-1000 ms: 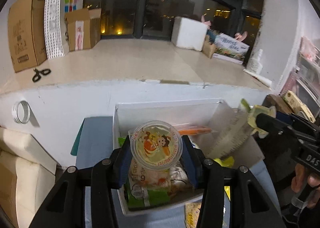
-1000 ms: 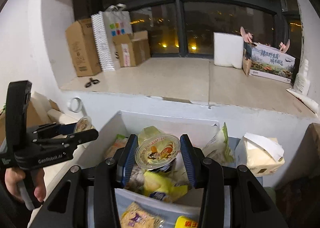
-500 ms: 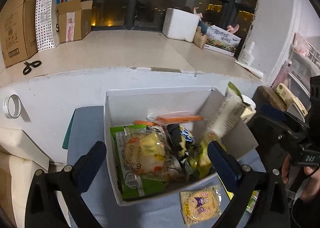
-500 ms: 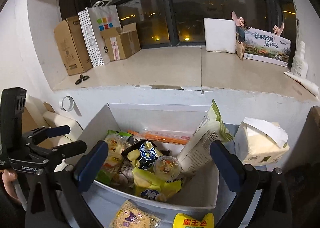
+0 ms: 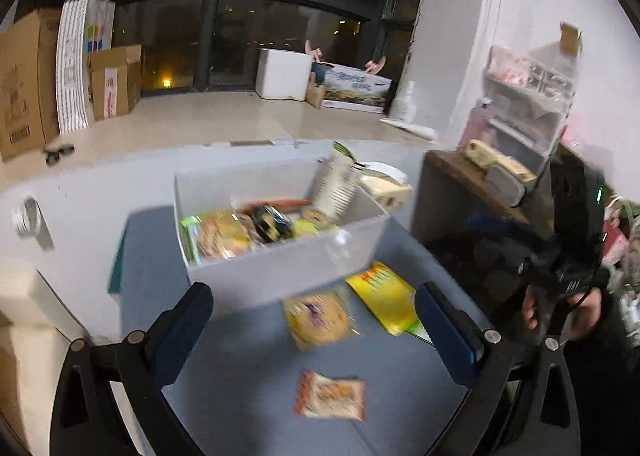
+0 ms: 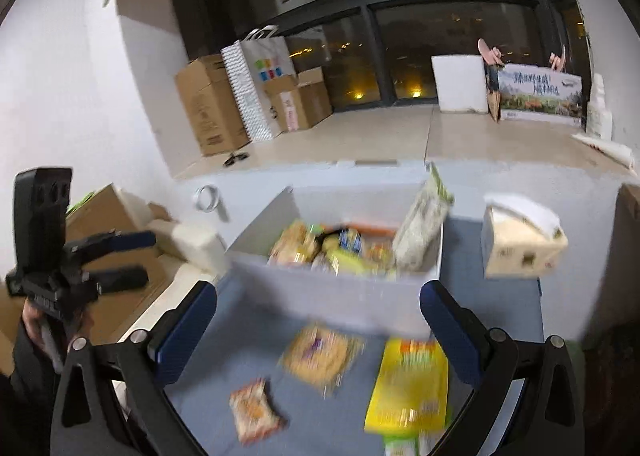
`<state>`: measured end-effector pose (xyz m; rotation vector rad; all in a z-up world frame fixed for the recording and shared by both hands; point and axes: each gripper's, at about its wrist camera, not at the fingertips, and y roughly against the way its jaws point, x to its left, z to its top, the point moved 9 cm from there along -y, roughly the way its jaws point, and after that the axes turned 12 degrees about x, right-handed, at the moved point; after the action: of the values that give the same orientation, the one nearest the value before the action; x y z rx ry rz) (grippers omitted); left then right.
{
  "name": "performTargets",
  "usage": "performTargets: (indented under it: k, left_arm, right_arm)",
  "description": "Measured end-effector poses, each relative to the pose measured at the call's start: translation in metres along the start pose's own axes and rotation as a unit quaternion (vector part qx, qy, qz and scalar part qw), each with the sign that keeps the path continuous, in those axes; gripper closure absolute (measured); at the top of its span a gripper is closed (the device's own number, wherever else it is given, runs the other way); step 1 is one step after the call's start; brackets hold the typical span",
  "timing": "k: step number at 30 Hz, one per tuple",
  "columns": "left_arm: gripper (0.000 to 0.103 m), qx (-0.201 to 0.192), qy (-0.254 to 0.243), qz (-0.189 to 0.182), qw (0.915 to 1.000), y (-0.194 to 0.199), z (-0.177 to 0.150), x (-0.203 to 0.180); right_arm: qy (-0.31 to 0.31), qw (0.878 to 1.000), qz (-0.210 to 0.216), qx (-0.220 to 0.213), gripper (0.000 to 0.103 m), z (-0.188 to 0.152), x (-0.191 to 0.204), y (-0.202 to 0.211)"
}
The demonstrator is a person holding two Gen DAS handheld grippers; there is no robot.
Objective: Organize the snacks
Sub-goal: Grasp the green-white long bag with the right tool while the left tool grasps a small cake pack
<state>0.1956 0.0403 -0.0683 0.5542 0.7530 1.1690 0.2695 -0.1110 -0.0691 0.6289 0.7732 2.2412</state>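
A white box (image 5: pixel 280 268) (image 6: pixel 332 292) full of snack packets stands on the blue-grey table (image 5: pixel 248 408). On the table in front of it lie a round yellow cracker packet (image 5: pixel 318 320) (image 6: pixel 320 354), a yellow bag (image 5: pixel 386 296) (image 6: pixel 408 384) and a small orange packet (image 5: pixel 331 395) (image 6: pixel 254 410). My left gripper (image 5: pixel 314 336) is open and empty, above the loose packets; it also shows in the right wrist view (image 6: pixel 120 256). My right gripper (image 6: pixel 318 336) is open and empty, in front of the box; in the left wrist view its fingertips do not show.
A tissue box (image 6: pixel 520 244) sits right of the white box. A tape roll (image 5: pixel 26 213) hangs on the white ledge wall. Cardboard boxes (image 6: pixel 208 107) and scissors (image 6: pixel 236 157) are on the ledge behind. A dark cabinet (image 5: pixel 460 211) stands at the right.
Both grippers let go of their jelly cups into the box, opened wide, then pulled back and up; the loose packets on the table have come into view.
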Motion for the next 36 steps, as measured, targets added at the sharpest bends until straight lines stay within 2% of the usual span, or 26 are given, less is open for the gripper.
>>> performTargets:
  k: [3, 6, 10, 13, 17, 21, 23, 28, 30, 36]
  left_arm:
    - [0.0, -0.006, 0.012, -0.034, 0.9993, 0.007, -0.024, -0.01]
    - [0.0, -0.006, 0.014, -0.029, 0.9995, 0.008, -0.041, -0.017]
    - [0.0, -0.003, 0.007, -0.007, 0.9999, 0.007, -0.053, -0.023]
    - [0.0, -0.001, 0.002, 0.002, 1.0, 0.006, -0.058, -0.025]
    - [0.0, 0.007, 0.007, 0.011, 0.9999, 0.001, -0.063, -0.022]
    - [0.0, 0.015, 0.008, 0.018, 0.9997, -0.002, -0.07, -0.019]
    - [0.0, 0.02, 0.011, 0.021, 0.9995, -0.005, -0.072, -0.017]
    - [0.0, 0.023, 0.012, 0.032, 0.9991, -0.008, -0.075, -0.014]
    - [0.0, 0.023, 0.013, 0.04, 0.9989, -0.008, -0.075, -0.012]
    - [0.0, 0.029, 0.018, 0.036, 0.9988, -0.013, -0.078, -0.01]
  right_arm:
    - [0.012, 1.0, -0.019, -0.004, 0.0, -0.038, 0.0, 0.021]
    - [-0.002, 0.999, -0.039, -0.013, 0.0, -0.069, -0.006, 0.034]
    - [-0.048, 0.998, -0.032, -0.005, 0.0, -0.106, -0.016, 0.033]
    - [-0.053, 0.997, -0.047, 0.019, 0.0, -0.115, -0.026, 0.02]
    - [-0.059, 0.996, -0.055, 0.027, 0.0, -0.116, -0.036, 0.011]
    - [-0.045, 0.993, -0.092, 0.055, 0.0, -0.124, -0.05, -0.004]
    - [-0.041, 0.988, -0.121, 0.082, 0.0, -0.13, -0.058, -0.015]
    - [-0.031, 0.98, -0.139, 0.14, 0.0, -0.143, -0.069, -0.051]
    - [-0.032, 0.973, -0.161, 0.16, 0.0, -0.151, -0.077, -0.064]
    - [-0.041, 0.964, -0.171, 0.201, 0.0, -0.167, -0.088, -0.09]
